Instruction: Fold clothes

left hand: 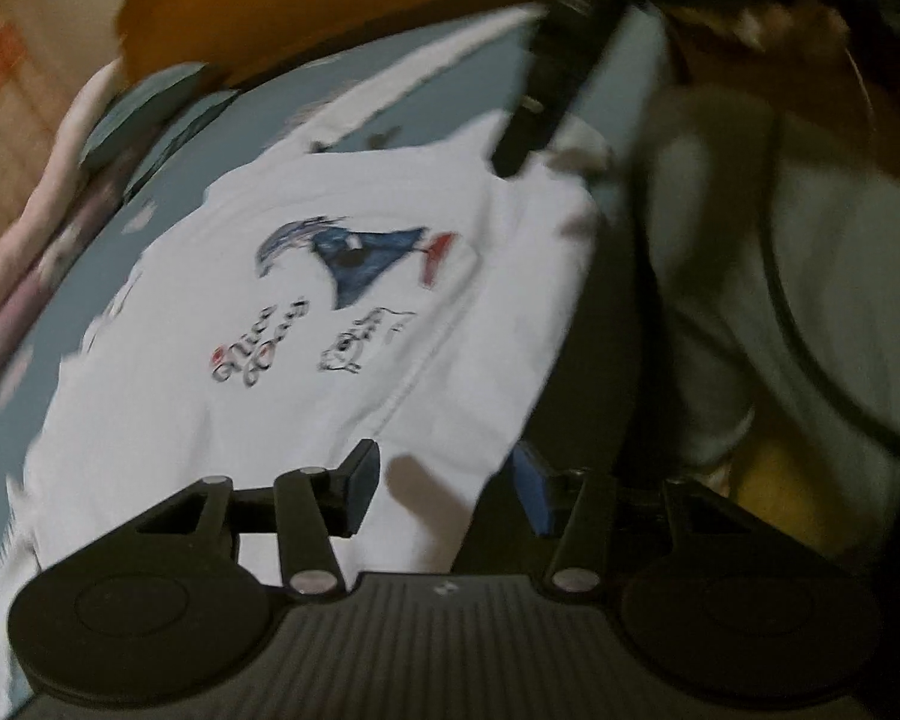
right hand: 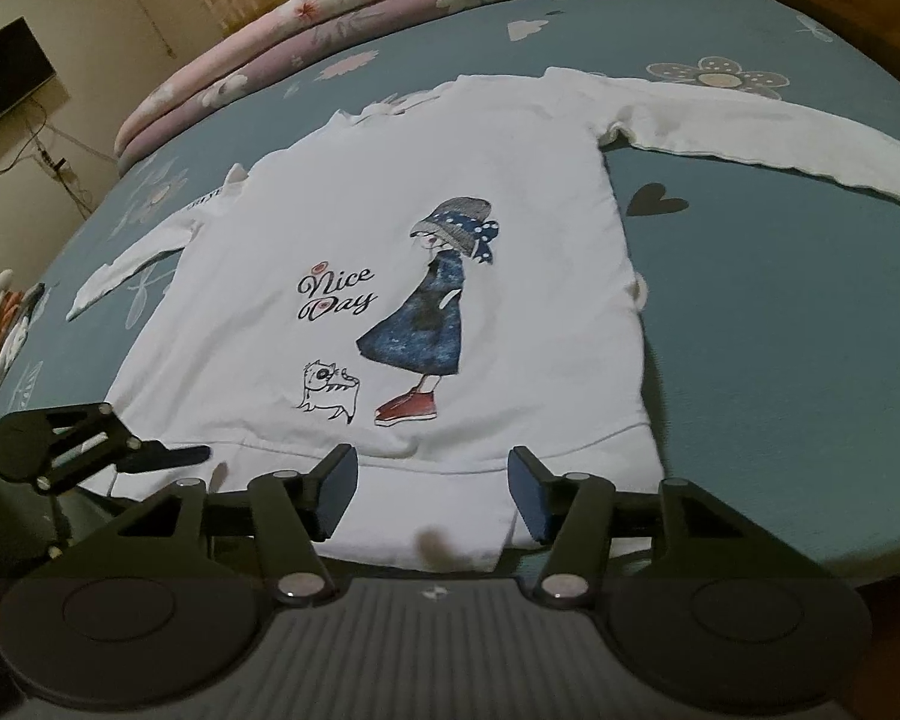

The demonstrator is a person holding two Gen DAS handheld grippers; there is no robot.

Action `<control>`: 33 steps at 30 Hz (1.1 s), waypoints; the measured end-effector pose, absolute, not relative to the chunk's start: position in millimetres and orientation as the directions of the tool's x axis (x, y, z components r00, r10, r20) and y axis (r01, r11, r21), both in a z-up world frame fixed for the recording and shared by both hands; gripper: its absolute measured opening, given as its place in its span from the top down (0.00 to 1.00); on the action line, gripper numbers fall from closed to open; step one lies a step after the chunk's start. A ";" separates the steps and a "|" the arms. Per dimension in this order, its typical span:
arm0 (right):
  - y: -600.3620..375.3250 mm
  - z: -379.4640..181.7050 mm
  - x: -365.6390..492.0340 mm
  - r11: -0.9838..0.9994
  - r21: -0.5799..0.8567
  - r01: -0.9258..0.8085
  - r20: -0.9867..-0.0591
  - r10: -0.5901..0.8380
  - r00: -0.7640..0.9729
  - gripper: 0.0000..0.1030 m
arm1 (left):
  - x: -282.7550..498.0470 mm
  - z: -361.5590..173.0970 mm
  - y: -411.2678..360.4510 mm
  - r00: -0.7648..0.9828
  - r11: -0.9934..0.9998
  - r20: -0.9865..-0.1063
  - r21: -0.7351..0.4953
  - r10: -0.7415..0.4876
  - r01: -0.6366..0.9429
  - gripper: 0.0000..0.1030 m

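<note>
bed: my blue flowered sheet (right hand: 780, 312) carries everything.
sweatshirt: white sweatshirt (right hand: 354, 210) lies flat, print up, both sleeves spread, hem toward me.
quilts: 2 folded quilts (right hand: 306, 30) at the far edge.
right gripper: my right gripper (right hand: 432, 495) gapes wide over the hem, gripping nothing.
left gripper: my left gripper (left hand: 447, 489) likewise wide, empty, at the hem corner.

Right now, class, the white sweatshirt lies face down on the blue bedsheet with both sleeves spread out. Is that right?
Not quite. The white sweatshirt lies face up: the right wrist view shows its printed girl and "Nice Day" lettering. It does lie on the blue bedsheet, and both sleeves are spread out.
</note>
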State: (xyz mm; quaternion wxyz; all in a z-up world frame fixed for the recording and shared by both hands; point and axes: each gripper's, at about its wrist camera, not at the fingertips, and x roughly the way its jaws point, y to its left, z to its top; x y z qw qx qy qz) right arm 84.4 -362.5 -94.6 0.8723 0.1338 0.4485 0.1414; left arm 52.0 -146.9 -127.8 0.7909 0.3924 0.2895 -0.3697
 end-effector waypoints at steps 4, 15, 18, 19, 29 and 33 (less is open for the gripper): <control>-358.7 -95.1 84.2 0.922 0.361 -0.142 -0.744 0.377 0.552 0.41 | 46.0 -137.9 -151.8 0.610 0.325 -0.717 0.519 -0.338 0.790 0.48; -335.7 -78.9 71.6 0.884 0.302 -0.355 -0.726 0.455 0.516 0.41 | 92.4 -100.7 -137.1 0.636 0.531 -0.673 0.406 -0.378 0.744 0.49; -316.7 -74.7 61.6 0.830 0.275 -0.484 -0.719 0.512 0.469 0.42 | 102.1 -98.0 -135.1 0.637 0.554 -0.672 0.388 -0.377 0.737 0.49; -308.7 -74.1 58.3 0.805 0.265 -0.531 -0.718 0.532 0.449 0.42 | 104.9 -97.3 -134.5 0.637 0.561 -0.673 0.382 -0.376 0.735 0.49; -217.0 -113.3 70.3 0.657 -0.008 -0.754 -0.792 0.456 0.406 0.56 | 114.4 -91.9 -117.0 0.614 0.620 -0.685 0.296 -0.392 0.727 0.48; -196.1 -127.9 71.5 0.593 -0.152 -0.791 -0.808 0.386 0.445 0.60 | 114.3 -86.6 -102.9 0.608 0.650 -0.683 0.253 -0.404 0.716 0.48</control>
